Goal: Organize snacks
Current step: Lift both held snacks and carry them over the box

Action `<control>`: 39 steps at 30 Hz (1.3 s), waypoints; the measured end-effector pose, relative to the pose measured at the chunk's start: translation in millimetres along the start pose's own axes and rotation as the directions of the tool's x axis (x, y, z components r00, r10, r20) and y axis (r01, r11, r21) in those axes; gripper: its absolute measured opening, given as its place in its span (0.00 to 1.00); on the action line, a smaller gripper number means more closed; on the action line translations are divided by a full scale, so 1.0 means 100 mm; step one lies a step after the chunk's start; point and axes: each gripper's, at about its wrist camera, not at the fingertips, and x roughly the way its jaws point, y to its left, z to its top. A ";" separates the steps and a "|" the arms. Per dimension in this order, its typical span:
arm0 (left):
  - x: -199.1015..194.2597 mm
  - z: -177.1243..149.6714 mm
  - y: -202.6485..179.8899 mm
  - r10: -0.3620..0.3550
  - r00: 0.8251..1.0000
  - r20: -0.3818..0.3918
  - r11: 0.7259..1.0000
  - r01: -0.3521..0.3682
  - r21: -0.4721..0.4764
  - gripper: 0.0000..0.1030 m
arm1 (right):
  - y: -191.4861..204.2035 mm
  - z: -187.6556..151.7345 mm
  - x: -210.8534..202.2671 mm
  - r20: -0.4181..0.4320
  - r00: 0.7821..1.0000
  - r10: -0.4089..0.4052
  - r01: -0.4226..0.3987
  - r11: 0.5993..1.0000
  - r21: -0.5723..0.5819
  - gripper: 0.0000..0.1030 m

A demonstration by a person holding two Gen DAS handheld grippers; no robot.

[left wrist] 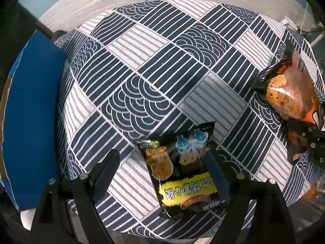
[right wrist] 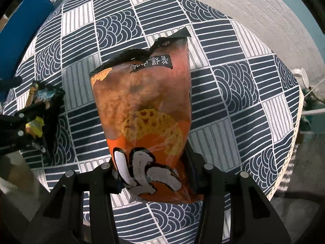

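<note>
A: Where does the left wrist view sit?
B: Above the bench [left wrist: 162,65], facing straight down, close over a black snack packet [left wrist: 182,170]; the orange bag [left wrist: 288,89] shows at its right edge.
A: And the right wrist view?
B: Also looking down, very near that orange bag [right wrist: 150,109]; the black packet [right wrist: 40,109] is at its left. Both share the patterned cloth [right wrist: 233,93].

Orange snack bag [right wrist: 146,109], black packet [left wrist: 182,162]
</note>
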 end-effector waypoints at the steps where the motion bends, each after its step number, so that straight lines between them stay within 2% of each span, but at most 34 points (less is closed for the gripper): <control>1: 0.01 -0.03 0.00 -0.007 1.000 -0.007 1.000 0.006 -0.009 0.84 | 0.01 -0.01 0.00 0.001 1.000 0.000 0.000 1.000 -0.001 0.45; 7: 0.12 -0.17 -0.06 -0.056 0.998 -0.025 0.998 0.056 -0.020 0.85 | 0.12 -0.06 -0.06 0.004 1.000 0.011 -0.011 1.000 -0.006 0.45; 12: 0.36 -0.23 -0.28 -0.064 0.993 -0.095 0.998 0.064 -0.004 0.86 | 0.04 0.09 0.08 0.012 1.000 0.020 -0.020 1.000 -0.004 0.45; 14: 0.36 -0.27 -0.26 -0.074 0.995 -0.070 0.997 0.073 -0.018 0.86 | 0.01 0.08 0.10 0.013 1.000 0.024 -0.024 1.000 -0.004 0.45; 16: 0.36 -0.28 -0.25 -0.076 0.995 -0.065 0.997 0.075 -0.004 0.81 | -0.04 0.10 0.11 0.014 1.000 0.027 -0.027 1.000 -0.002 0.44; 18: 0.33 -0.19 -0.14 -0.087 0.995 -0.047 0.996 0.087 0.010 0.68 | -0.07 0.11 0.11 0.016 0.999 0.029 -0.029 1.000 0.003 0.44; 20: 0.29 -0.11 -0.13 -0.104 0.994 -0.041 0.994 0.105 0.010 0.62 | -0.07 0.12 0.10 0.019 0.999 0.030 -0.030 1.000 0.008 0.44; 23: 0.27 -0.11 -0.06 -0.134 0.990 -0.041 0.991 0.135 0.019 0.62 | -0.09 0.13 0.09 0.026 0.999 0.029 -0.029 0.999 0.013 0.44; 27: 0.08 -0.02 -0.12 -0.130 0.991 -0.014 0.990 0.131 0.044 0.61 | -0.07 0.12 0.02 0.042 0.999 0.028 -0.029 0.999 0.020 0.44; 39: -0.57 0.08 0.20 -0.094 0.984 0.151 0.995 0.086 0.055 0.61 | 0.03 0.31 -0.37 0.121 0.992 0.044 -0.048 0.998 0.031 0.43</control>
